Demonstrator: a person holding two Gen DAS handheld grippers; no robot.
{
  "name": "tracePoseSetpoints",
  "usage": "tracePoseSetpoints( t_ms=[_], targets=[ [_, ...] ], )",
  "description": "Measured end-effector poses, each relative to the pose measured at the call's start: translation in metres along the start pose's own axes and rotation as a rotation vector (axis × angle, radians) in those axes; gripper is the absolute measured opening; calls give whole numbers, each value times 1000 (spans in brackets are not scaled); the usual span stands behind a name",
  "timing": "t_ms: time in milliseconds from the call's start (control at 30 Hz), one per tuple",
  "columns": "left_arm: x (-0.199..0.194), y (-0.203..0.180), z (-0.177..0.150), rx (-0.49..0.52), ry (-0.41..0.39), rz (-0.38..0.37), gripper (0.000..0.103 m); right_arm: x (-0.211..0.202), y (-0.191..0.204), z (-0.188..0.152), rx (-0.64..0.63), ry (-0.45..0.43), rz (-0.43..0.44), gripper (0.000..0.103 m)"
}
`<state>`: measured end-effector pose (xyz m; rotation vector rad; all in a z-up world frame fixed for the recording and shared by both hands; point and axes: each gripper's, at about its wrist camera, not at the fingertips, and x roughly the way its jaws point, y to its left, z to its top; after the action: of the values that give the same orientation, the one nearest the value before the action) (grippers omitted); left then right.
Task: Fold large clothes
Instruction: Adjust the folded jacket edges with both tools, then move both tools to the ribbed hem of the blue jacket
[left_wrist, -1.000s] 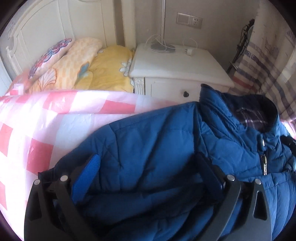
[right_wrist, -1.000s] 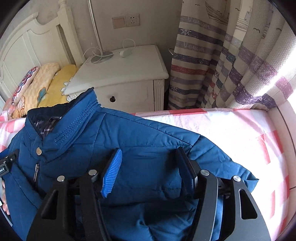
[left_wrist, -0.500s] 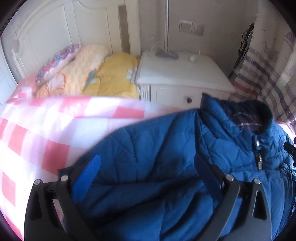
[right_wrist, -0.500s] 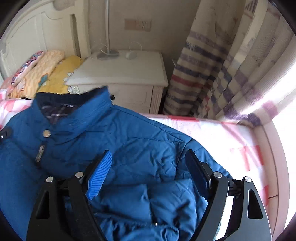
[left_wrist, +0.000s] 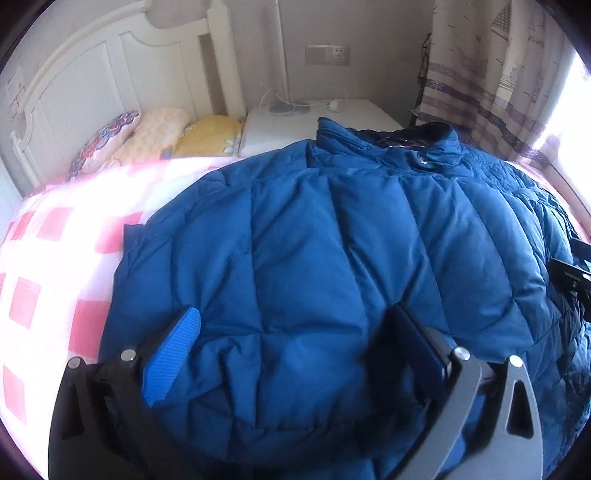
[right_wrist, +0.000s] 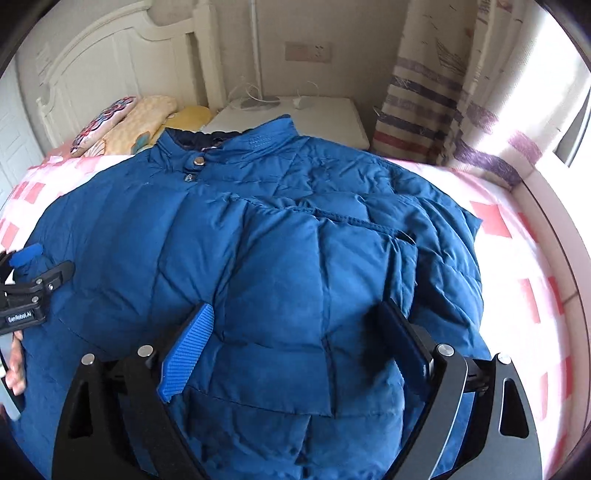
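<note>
Padding of the blue jacket (left_wrist: 332, 258) is bulging up between both pairs of fingers, hiding the bed cover (left_wrist: 48, 266) it is lying on. The left gripper (left_wrist: 291, 347) and right gripper (right_wrist: 295, 332) are both standing wide apart, gripping nothing. In the right view, "GenRobot.AI" is showing on the left gripper's body, its edge cut off.

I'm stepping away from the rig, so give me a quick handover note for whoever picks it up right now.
Left gripper: fingers open, over the blue puffer jacket, gripping nothing.
Right gripper: fingers open, likewise over the jacket.
Jacket lies front up on the pink checked bedspread, collar toward the nightstand, snapped shut at the neck.
Done: jacket laid out; the sleeves look partly folded in.
Left: the main folds.
</note>
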<state>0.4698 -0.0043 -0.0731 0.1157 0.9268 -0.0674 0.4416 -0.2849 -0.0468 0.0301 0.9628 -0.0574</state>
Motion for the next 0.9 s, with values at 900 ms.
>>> tracePoseSetpoints(
  t_ms=[900],
  targets=[
    [-125, 14, -194, -25, 61, -58, 101, -113, 62, -194, -98, 45, 64, 87]
  ],
)
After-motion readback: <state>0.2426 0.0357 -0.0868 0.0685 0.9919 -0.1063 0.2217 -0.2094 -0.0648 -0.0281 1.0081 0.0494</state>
